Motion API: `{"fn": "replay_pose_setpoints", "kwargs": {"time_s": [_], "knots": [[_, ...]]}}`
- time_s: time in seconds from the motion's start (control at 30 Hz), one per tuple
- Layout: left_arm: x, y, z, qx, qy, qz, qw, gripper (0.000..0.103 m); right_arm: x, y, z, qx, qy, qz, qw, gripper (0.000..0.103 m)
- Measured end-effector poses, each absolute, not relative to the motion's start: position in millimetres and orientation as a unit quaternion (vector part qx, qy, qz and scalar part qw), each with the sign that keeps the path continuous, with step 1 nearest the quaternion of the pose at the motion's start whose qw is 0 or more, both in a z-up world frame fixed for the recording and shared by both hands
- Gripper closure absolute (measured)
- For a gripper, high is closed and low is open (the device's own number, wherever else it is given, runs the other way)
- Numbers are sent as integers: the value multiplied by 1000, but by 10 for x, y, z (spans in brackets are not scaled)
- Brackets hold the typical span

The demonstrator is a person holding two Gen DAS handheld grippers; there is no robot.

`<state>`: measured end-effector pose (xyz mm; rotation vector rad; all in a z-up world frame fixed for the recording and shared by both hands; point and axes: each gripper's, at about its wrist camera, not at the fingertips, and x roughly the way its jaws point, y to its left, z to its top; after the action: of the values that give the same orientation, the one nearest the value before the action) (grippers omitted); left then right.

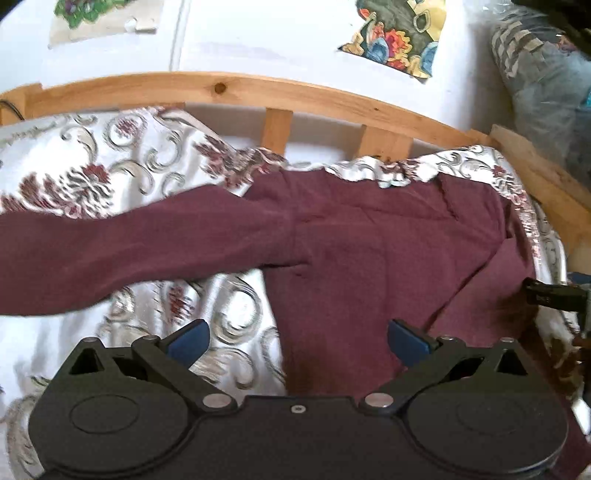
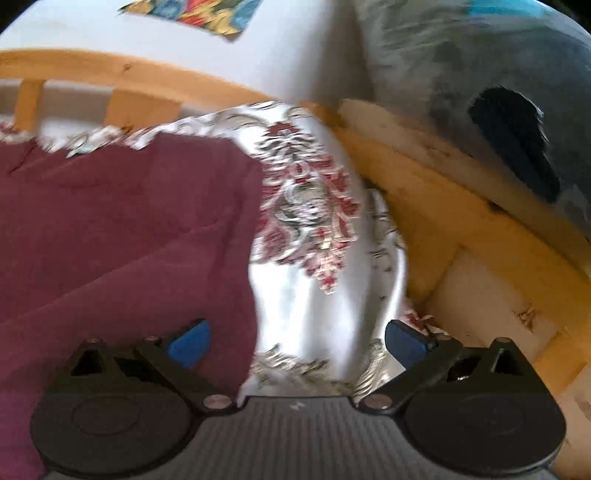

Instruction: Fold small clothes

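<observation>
maroon top point(image 1: 369, 236) flat on bedspread point(image 1: 74, 170) near the headboard point(image 1: 221, 88), sleeve stretched left along bed's width. left gripper point(image 1: 297, 341) and right gripper point(image 2: 297, 341) both spread, empty.

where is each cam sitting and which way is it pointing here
Left wrist: sits on the left gripper, looking forward over the maroon garment spread on the patterned bedcover toward the wooden bed frame; its open jaws show, plus part of the right gripper.
Right wrist: sits on the right gripper, facing the garment's right edge and the bed's corner; open jaws show.
Shared: garment, bedcover, frame, wall picture.
</observation>
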<state>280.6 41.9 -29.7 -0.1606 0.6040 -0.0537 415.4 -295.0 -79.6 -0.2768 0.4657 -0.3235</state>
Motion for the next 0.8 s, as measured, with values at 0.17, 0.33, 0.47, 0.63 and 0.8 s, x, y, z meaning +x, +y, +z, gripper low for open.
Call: {"fn": "replay_pose_setpoints", "kwargs": {"time_s": [0.17,0.33,0.47,0.63,0.8], "knots": [[2939,233,-442,-83,348,-103,928,1,4141,-3077,-838,-124,215,-170,954,0],[2967,14,-692,-10,392,-104,914,1,4191,-3197,-902,-106,217,-167,956,0],[3006,-55,-874,51,425,-87,900,1,4120,-3283,-847,-68,217,-157,961,0],[3026,4,-858,30,431,-81,898,1,3952,-3245,-783,-56,246,-141,957,0],[3075,37,-883,26,431,-69,899,1,3885,-3084,-845,-109,273,-110,949,0]]}}
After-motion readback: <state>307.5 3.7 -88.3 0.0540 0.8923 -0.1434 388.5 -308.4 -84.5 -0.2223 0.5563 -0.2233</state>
